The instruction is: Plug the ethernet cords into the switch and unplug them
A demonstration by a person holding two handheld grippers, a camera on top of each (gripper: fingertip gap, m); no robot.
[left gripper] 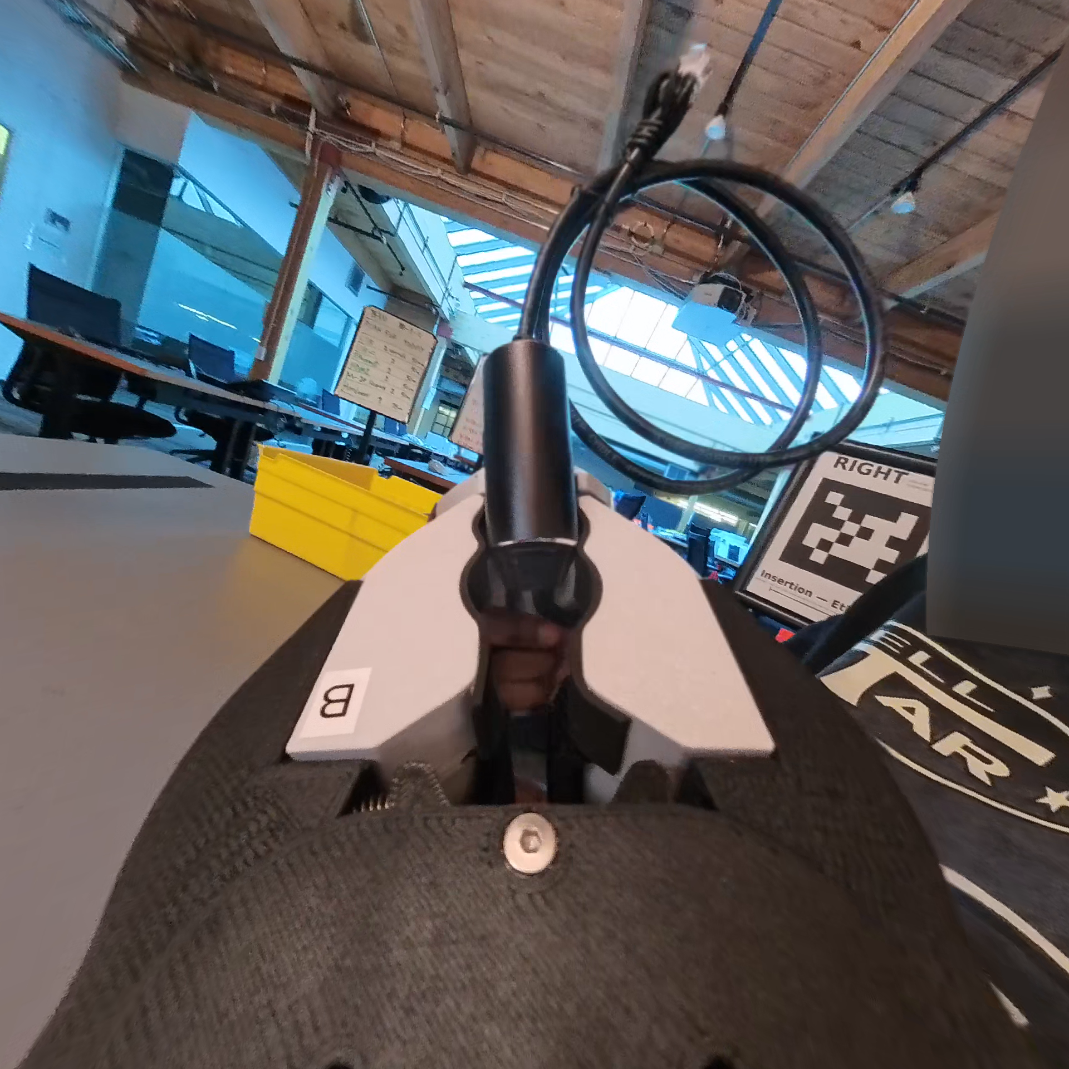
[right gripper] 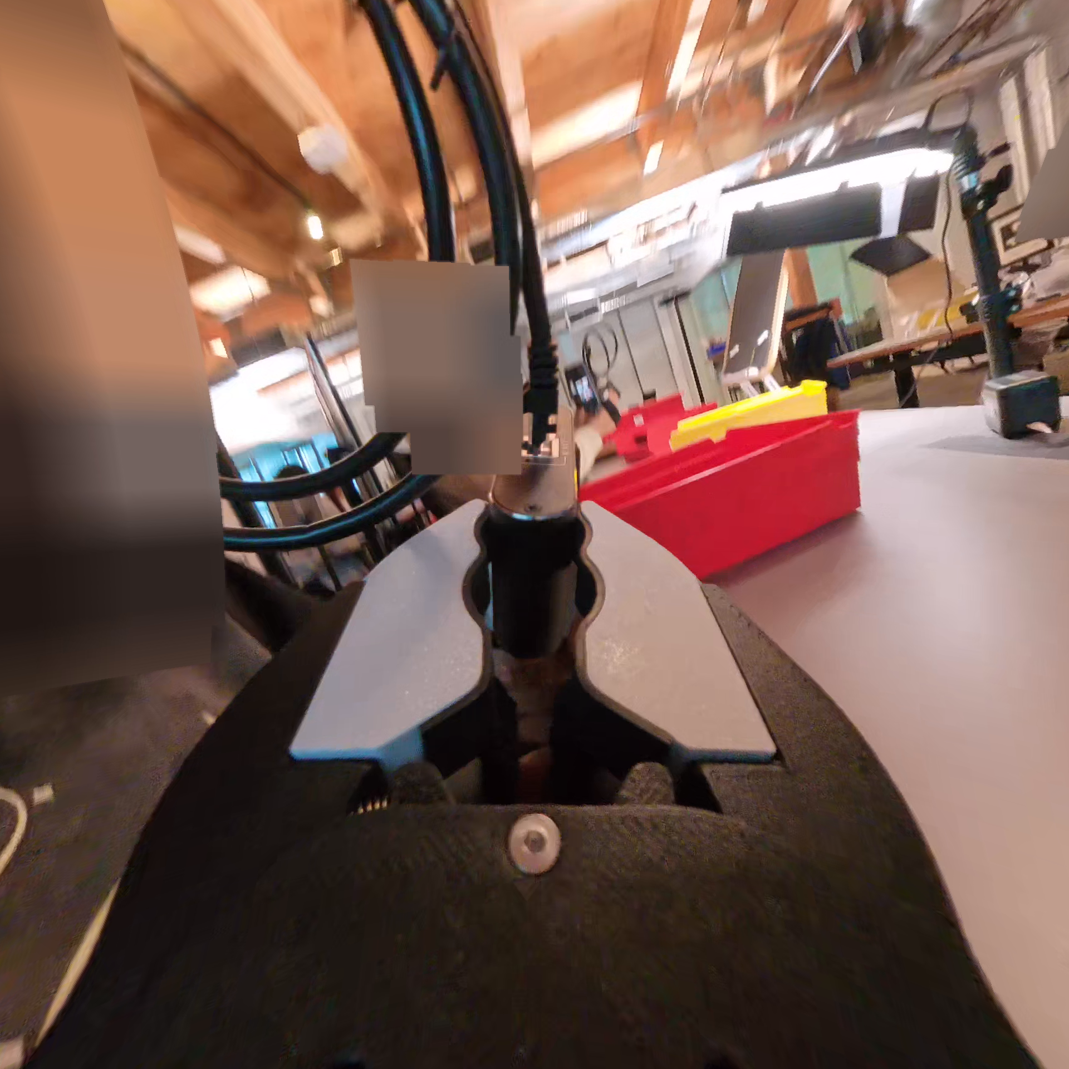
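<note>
My left gripper (left gripper: 529,509) is shut on a black cylindrical holder (left gripper: 527,439). A black ethernet cord (left gripper: 833,324) leaves its far end, curls in loops in the air, and ends in a free clear plug (left gripper: 691,63) at the top. My right gripper (right gripper: 532,520) is shut on a similar black cylinder (right gripper: 529,584) with a silver socket end (right gripper: 535,491). A black ethernet plug (right gripper: 542,399) sits in that socket, and its cords (right gripper: 431,173) arc up and to the left. Both grippers are tilted upward above the table.
A grey table (left gripper: 115,607) holds a yellow bin (left gripper: 341,515) and a framed marker sign (left gripper: 844,532). In the right wrist view the table (right gripper: 925,607) carries a red bin (right gripper: 740,503) with a yellow tray (right gripper: 758,410) and a black stand (right gripper: 1018,399). A person's dark garment (left gripper: 954,763) is close by.
</note>
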